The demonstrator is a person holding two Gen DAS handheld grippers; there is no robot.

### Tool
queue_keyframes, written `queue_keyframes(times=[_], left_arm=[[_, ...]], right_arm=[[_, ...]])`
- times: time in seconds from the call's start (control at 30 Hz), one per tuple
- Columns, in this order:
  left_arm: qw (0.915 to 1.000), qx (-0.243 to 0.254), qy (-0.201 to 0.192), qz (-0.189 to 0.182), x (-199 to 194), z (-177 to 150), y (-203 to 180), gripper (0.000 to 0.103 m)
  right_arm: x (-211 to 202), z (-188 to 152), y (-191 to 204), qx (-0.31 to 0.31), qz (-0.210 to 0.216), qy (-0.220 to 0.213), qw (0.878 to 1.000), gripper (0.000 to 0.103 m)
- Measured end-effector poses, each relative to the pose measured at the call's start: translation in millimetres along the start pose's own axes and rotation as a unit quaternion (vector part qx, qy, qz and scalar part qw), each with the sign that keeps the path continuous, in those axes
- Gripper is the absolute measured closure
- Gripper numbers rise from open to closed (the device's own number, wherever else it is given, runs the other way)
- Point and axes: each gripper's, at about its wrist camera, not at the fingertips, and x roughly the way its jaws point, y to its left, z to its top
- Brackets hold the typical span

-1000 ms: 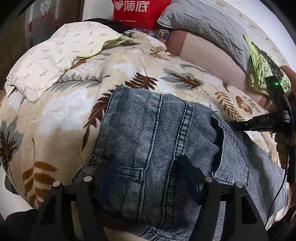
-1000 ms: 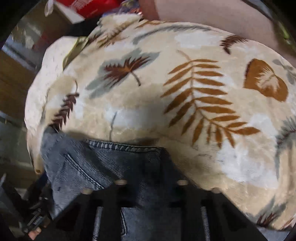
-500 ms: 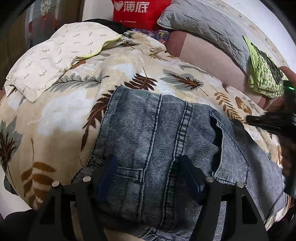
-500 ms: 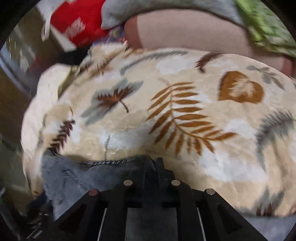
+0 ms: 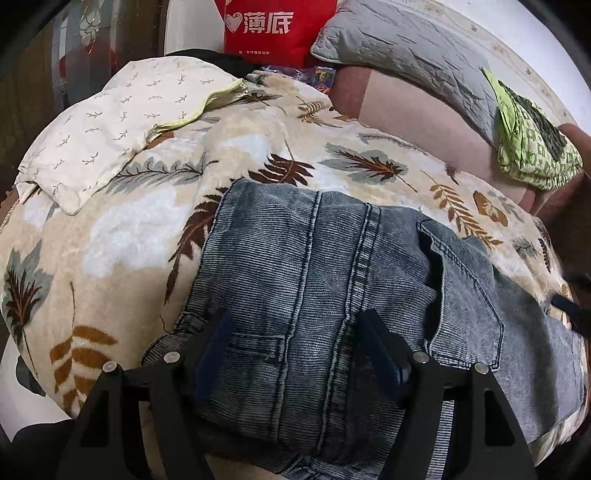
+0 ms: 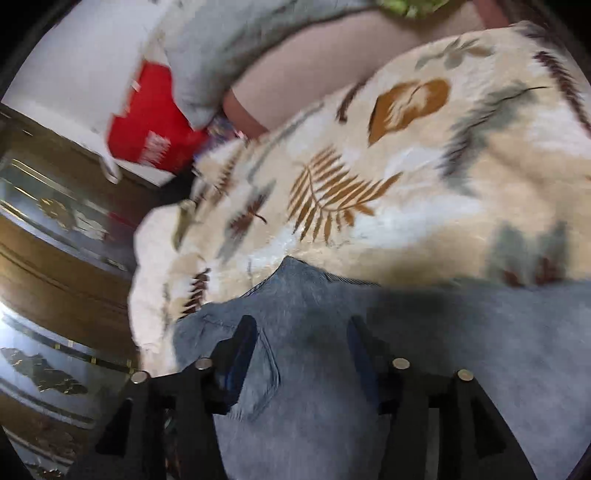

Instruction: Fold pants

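Note:
Blue denim pants (image 5: pixel 332 280) lie folded on a leaf-print blanket (image 5: pixel 122 236). A back pocket (image 5: pixel 465 302) shows at the right of the fold. My left gripper (image 5: pixel 295 332) is open, its fingers spread just above the near edge of the pants. In the blurred right wrist view the pants (image 6: pixel 369 369) fill the lower half. My right gripper (image 6: pixel 303 332) is open over them, with nothing between the fingers. The right gripper's tip (image 5: pixel 570 306) shows at the right edge of the left wrist view.
A cream patterned pillowcase (image 5: pixel 110 122) lies at the blanket's far left. A red bag (image 5: pixel 273 26), a grey quilted pillow (image 5: pixel 399 48) and a green patterned cloth (image 5: pixel 532 151) sit at the back. A wooden cabinet with glass panels (image 6: pixel 55 240) stands left of the bed.
My right gripper was shut on the pants' edge and has opened, let go and swung away to the right. The pocket side now lies flat. My left gripper has stayed open in place.

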Motion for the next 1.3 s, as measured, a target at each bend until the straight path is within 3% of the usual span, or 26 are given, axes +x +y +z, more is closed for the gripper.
queue_keyframes(times=[0.1,0.2,0.27,0.3,0.37,0.43,0.5,0.53,0.57,0.6,0.67,0.77,0.87,0.93,0.97,1.03,1.1,1.23,1.3], left_arm=[[1.0000,-0.004,0.001,0.007,-4.4,1.3,-0.1,0.030],[0.9997,-0.016,-0.009,0.015,-17.2,4.5,-1.6,0.030],[0.9997,-0.014,-0.018,0.009,-28.9,5.5,-7.3,0.030],[0.9998,-0.006,-0.021,0.006,-34.2,5.3,-12.0,0.030],[0.9996,0.012,-0.027,0.002,-43.2,5.3,-23.1,0.030],[0.9993,0.026,-0.026,-0.010,-48.2,6.0,-34.0,0.030],[0.9986,0.040,-0.026,-0.021,-49.0,4.0,-46.5,0.029],[0.9981,0.051,-0.025,-0.024,-46.7,2.2,-52.8,0.027],[0.9974,0.065,-0.019,-0.024,-40.7,-0.5,-59.1,0.026],[0.9970,0.075,-0.005,-0.021,-33.2,-4.0,-64.0,0.026],[0.9943,0.094,0.049,-0.007,-4.7,-12.9,-66.5,0.025],[0.9928,0.117,0.027,0.005,-9.1,-18.8,-68.8,0.024],[0.9943,0.106,0.002,-0.011,-24.3,-13.3,-65.3,0.024],[0.9938,0.109,-0.010,-0.017,-24.7,-12.5,-63.9,0.020],[0.9937,0.110,0.002,-0.019,-15.9,-13.0,-62.6,0.018],[0.9922,0.117,0.042,-0.012,4.3,-18.3,-60.5,0.018],[0.9917,0.127,0.014,-0.016,-1.6,-22.2,-61.0,0.017],[0.9934,0.108,0.011,-0.037,-4.5,-16.8,-55.5,0.017],[0.9947,0.086,0.012,-0.056,-7.5,-13.6,-48.8,0.017]], right_arm=[[-43.3,-4.9,-45.3,0.035,-0.030,-0.039,0.998,0.040],[-71.5,-5.5,-145.3,0.168,-0.085,-0.072,0.979,0.038],[-84.4,-7.0,-186.7,0.242,0.026,-0.079,0.967,0.039],[-94.7,-6.8,-187.2,0.252,0.028,-0.085,0.964,0.038],[-117.0,-3.9,-172.6,0.211,0.021,-0.109,0.971,0.036],[-139.4,-10.2,-160.6,0.175,0.047,-0.130,0.975,0.031],[-149.7,-26.1,-162.7,0.175,0.045,-0.139,0.974,0.015],[-149.6,-31.5,-168.8,0.179,0.031,-0.138,0.974,0.014],[-146.9,-37.7,-182.6,0.190,0.001,-0.132,0.973,0.015],[-140.7,-43.2,-200.5,0.209,-0.011,-0.124,0.970,0.022],[-150.2,-46.6,-206.4,0.222,0.010,-0.133,0.966,0.025],[-172.5,-49.4,-190.9,0.204,0.008,-0.145,0.968,0.025],[-179.5,-67.5,-173.2,0.190,0.011,-0.152,0.970,0.023],[-174.1,-74.2,-178.4,0.196,-0.046,-0.133,0.970,0.018],[-171.2,-78.3,-188.3,0.200,-0.075,-0.120,0.969,0.018],[-174.6,-80.7,-194.7,0.212,-0.065,-0.131,0.966,0.019],[-190.6,-76.9,-183.9,0.232,-0.079,-0.124,0.962,0.019],[-230.1,-85.5,-153.4,0.205,-0.095,-0.168,0.959,0.019],[-244.7,-105.5,-151.7,0.236,-0.107,-0.183,0.948,0.019]])
